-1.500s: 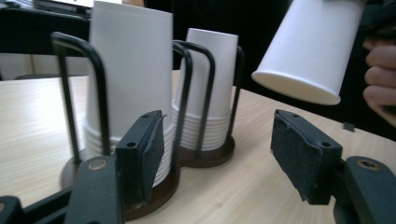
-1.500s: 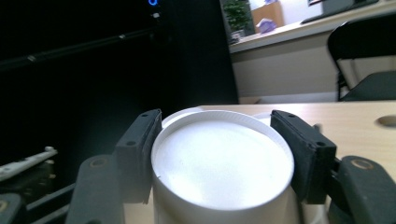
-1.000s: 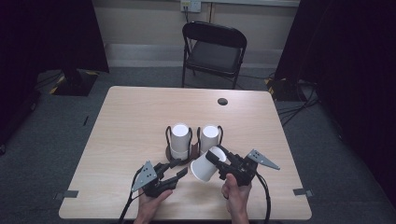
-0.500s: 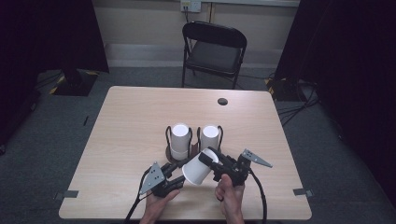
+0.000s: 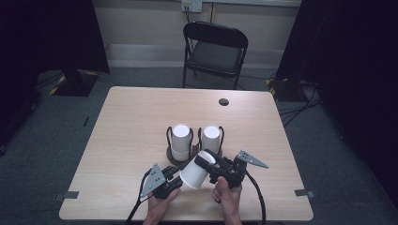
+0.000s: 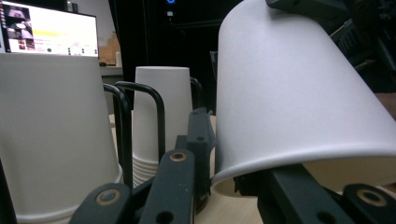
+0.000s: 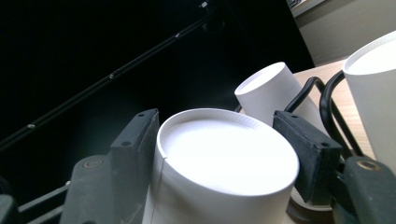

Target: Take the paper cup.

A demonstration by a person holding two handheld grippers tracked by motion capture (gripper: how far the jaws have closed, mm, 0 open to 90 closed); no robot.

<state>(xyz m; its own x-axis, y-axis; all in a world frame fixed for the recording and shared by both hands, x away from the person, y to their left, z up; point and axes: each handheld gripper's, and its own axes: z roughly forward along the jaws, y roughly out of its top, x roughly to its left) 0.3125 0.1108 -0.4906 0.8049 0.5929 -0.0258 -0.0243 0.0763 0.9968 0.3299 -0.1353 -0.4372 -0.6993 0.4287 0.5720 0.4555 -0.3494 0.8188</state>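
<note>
A white paper cup (image 5: 195,173) hangs tilted over the table's near edge, base up and to the right. My left gripper (image 5: 181,178) has just been closing and is shut on the cup's wide rim (image 6: 289,93), a jaw on each side. My right gripper (image 5: 205,161) holds the cup's base end (image 7: 224,154); its jaws have just been opening, with both pads (image 7: 140,140) still against the cup. Behind stand two stacks of upturned cups (image 5: 180,140) (image 5: 211,138) in a black wire holder (image 5: 170,154).
A black folding chair (image 5: 216,51) stands beyond the table's far edge. A round dark grommet (image 5: 224,101) sits in the tabletop at the far right. Cables trail from both grippers toward the person. A lit monitor (image 6: 46,28) shows far off.
The cup and both grippers have shifted slightly left and toward the near edge. My left gripper's jaws have come in onto the cup's rim.
</note>
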